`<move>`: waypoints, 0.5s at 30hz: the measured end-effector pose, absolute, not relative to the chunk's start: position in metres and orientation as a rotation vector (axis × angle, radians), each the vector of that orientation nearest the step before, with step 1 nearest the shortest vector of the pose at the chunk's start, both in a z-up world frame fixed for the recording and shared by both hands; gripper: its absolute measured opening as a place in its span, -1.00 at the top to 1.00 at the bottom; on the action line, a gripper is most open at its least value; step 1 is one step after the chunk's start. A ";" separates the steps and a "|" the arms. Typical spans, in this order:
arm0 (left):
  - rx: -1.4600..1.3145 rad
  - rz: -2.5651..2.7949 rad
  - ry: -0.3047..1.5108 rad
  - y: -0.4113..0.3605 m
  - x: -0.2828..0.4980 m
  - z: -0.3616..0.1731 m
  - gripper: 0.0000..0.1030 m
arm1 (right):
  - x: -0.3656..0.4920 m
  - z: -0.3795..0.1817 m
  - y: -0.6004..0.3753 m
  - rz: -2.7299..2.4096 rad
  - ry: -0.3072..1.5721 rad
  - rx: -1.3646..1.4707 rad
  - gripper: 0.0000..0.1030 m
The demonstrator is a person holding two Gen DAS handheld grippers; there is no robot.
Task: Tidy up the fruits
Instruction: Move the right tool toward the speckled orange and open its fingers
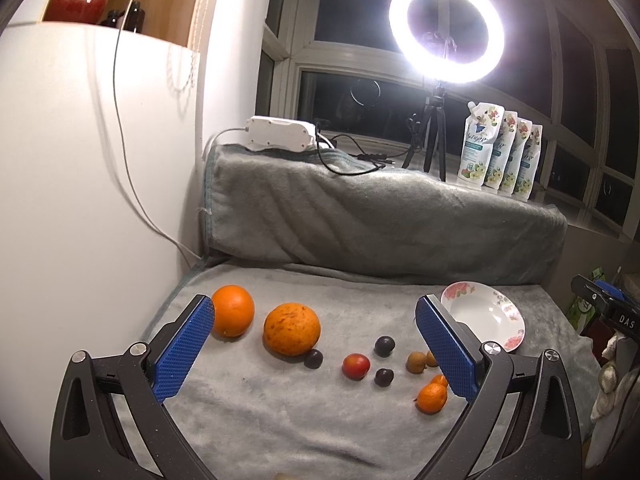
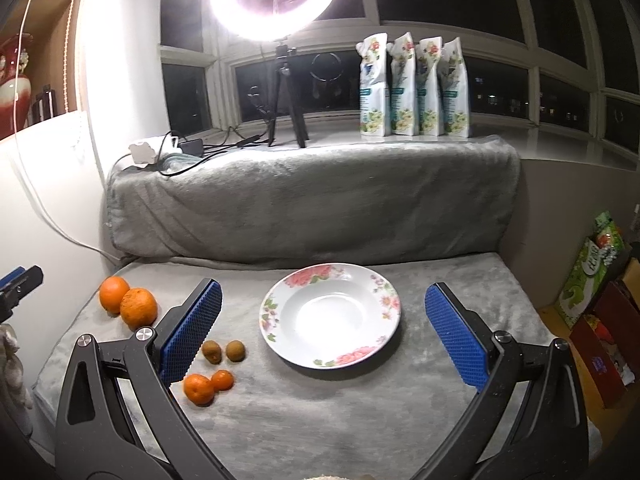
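Fruit lies on a grey blanket (image 1: 280, 420). In the left wrist view there are two oranges (image 1: 233, 310) (image 1: 292, 329), three dark plums (image 1: 313, 358), a red plum (image 1: 355, 366), two brown kiwis (image 1: 415, 361) and two mandarins (image 1: 432, 397). My left gripper (image 1: 316, 320) is open and empty above them. A white floral plate (image 2: 330, 316) is empty, seen in the right wrist view. My right gripper (image 2: 323, 304) is open and empty around the plate's width. Kiwis (image 2: 212, 351), mandarins (image 2: 199, 389) and oranges (image 2: 138, 307) lie left of the plate.
A blanket-covered ledge (image 2: 312, 200) rises behind. On it stand a ring light tripod (image 2: 286, 92), several floral pouches (image 2: 414, 88) and a white power strip (image 1: 280, 134) with cables. Boxes (image 2: 592, 280) stand at right. A white wall (image 1: 80, 200) is at left.
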State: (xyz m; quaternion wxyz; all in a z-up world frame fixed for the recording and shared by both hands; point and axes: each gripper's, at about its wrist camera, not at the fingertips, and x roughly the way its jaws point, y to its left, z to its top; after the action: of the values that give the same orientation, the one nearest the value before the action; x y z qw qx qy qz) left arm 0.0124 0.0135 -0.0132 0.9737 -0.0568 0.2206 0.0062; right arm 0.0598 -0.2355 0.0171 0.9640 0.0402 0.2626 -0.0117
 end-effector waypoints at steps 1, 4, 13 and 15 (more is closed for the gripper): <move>-0.117 0.012 0.449 0.015 0.013 -0.015 -0.95 | 0.063 0.017 -0.233 -0.008 0.536 0.078 -1.00; -0.130 0.010 0.468 0.020 0.014 -0.023 -0.95 | 0.075 0.017 -0.225 0.039 0.553 0.066 -1.00; -0.221 -0.016 0.555 0.042 0.025 -0.053 -0.81 | 0.121 0.009 -0.179 0.253 0.637 0.037 -0.88; -0.243 -0.028 0.577 0.046 0.029 -0.061 -0.72 | 0.132 0.005 -0.166 0.300 0.663 0.035 -0.88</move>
State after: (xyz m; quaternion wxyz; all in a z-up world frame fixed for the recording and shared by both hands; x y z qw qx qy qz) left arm 0.0285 0.0456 -0.0608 0.9513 -0.1196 0.2839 -0.0137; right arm 0.1325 -0.1656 0.0052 0.9344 0.0173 0.3240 0.1469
